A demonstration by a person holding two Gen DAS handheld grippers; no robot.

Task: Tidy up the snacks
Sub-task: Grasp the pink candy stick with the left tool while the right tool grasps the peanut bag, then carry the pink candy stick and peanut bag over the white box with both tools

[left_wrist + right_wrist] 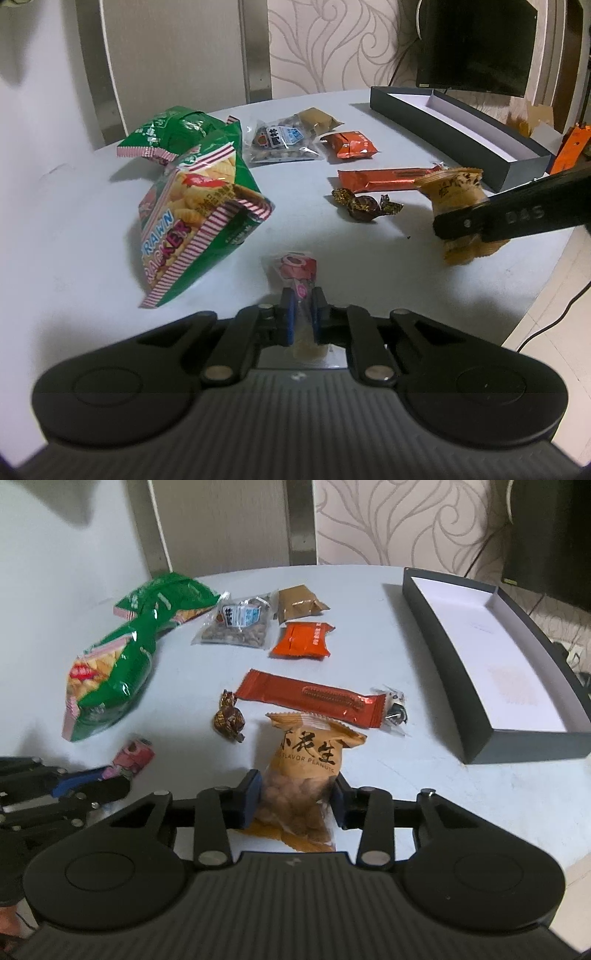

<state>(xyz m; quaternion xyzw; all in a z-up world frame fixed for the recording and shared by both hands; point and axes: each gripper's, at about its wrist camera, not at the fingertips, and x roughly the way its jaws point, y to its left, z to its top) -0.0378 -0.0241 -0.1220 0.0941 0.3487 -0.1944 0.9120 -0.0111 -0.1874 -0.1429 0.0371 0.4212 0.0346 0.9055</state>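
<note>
Two packets are in my grip: my left gripper (302,308) is clamped on a slim pink packet (295,267), my right gripper (295,794) on an orange peanut bag (308,775), both above the white table (424,794). The black box (454,679) sits at 2 o'clock of the peanut bag, green cracker bags (110,672) at 10 o'clock.

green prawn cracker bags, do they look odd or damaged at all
Somewhat. The nearer prawn cracker bag stands tilted and crumpled, and the second green bag behind it is creased too. No tear or spilled crackers show on the table. Otherwise nothing stands out.
</note>
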